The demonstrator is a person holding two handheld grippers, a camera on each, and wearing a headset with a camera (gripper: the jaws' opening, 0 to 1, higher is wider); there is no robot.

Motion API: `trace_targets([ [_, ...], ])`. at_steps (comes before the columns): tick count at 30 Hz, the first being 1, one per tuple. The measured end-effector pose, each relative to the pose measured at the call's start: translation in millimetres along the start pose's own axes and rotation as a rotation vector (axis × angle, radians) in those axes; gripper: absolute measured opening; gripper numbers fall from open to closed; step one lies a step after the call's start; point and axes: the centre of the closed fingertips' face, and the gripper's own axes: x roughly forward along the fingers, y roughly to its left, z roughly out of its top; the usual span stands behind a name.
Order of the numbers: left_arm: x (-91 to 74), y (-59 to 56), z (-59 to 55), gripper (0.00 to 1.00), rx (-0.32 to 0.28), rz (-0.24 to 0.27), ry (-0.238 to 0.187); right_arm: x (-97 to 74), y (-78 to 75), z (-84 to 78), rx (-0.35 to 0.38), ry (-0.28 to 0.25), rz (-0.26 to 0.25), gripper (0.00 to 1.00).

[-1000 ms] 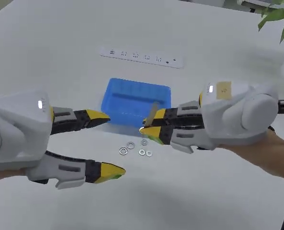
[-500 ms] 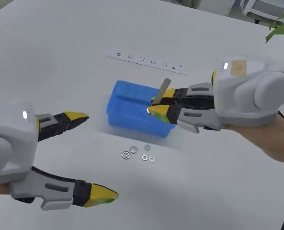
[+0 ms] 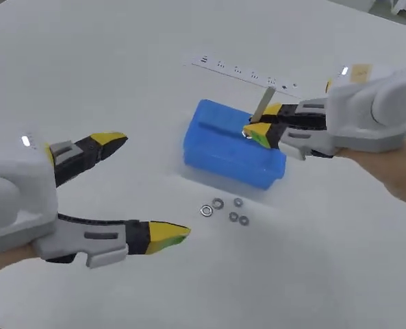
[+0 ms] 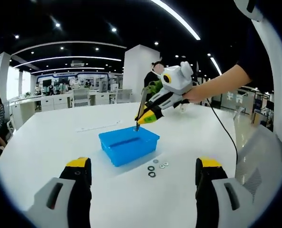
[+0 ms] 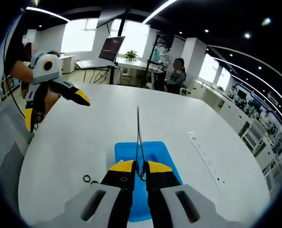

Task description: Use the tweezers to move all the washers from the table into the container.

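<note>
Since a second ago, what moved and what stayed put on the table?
The right tongs, shut on the tweezers, swung from beside the washers to above the blue container. All five washers stayed on the table; the left tongs stayed open.

Bright, even light from ceiling strips (image 4: pixel 179 20); faint, soft shadows on the white worktop (image 3: pixel 86 68). Head view slightly blurred; gripper views bend strongly at the edges.

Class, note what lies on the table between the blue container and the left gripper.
A small cluster of washers lies between the blue container and the left gripper, on otherwise bare table; the left gripper view shows it best.
</note>
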Motion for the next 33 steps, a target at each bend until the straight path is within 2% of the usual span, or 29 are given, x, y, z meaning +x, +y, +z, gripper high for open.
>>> trace_targets([
  [1, -0.1, -0.5, 1.5, 0.95, -0.003, 0.003, -0.024, 3.5, -1.3, -4.2, 0.009, 0.007, 0.004, 0.09],
  [4, 1.5, -4.5, 0.4, 0.93, -0.045, -0.01, -0.046, 11.2, -1.4, -11.3, 0.007, 0.022, 0.014, 0.09],
  [6, 3.0, -7.6, 2.3, 0.9, -0.03, -0.023, -0.068, 15.4, -0.4, -14.1, 0.003, 0.026, 0.023, 0.09],
  [7, 4.1, -9.0, 3.3, 0.87, 0.008, -0.033, -0.069, 16.8, 0.1, -15.0, 0.0, 0.028, 0.026, 0.09],
  [9, 6.8, -9.9, 1.6, 0.89, 0.033, -0.044, -0.05, 20.0, 1.1, -16.5, -0.003, 0.029, 0.033, 0.09],
  [11, 10.7, -7.7, 1.4, 0.92, 0.046, -0.043, -0.05, 22.1, 1.8, -16.9, -0.004, 0.028, 0.037, 0.09],
  [14, 15.9, -2.9, -2.3, 0.93, 0.035, -0.04, -0.04, 25.0, 4.0, -18.3, -0.019, 0.032, 0.046, 0.09],
  [17, 19.1, 0.2, -10.1, 0.93, 0.012, -0.04, -0.006, 26.1, 5.3, -20.5, -0.03, 0.037, 0.052, 0.09],
  [23, 24.2, 4.7, -13.9, 0.93, 0.039, -0.031, 0.016, 31.4, 5.3, -31.4, -0.032, 0.05, 0.066, 0.09],
  [33, 24.5, -2.9, -19.2, 0.94, 0.044, -0.06, 0.047, 42.9, 4.6, -44.1, -0.005, 0.051, 0.082, 0.09],
])
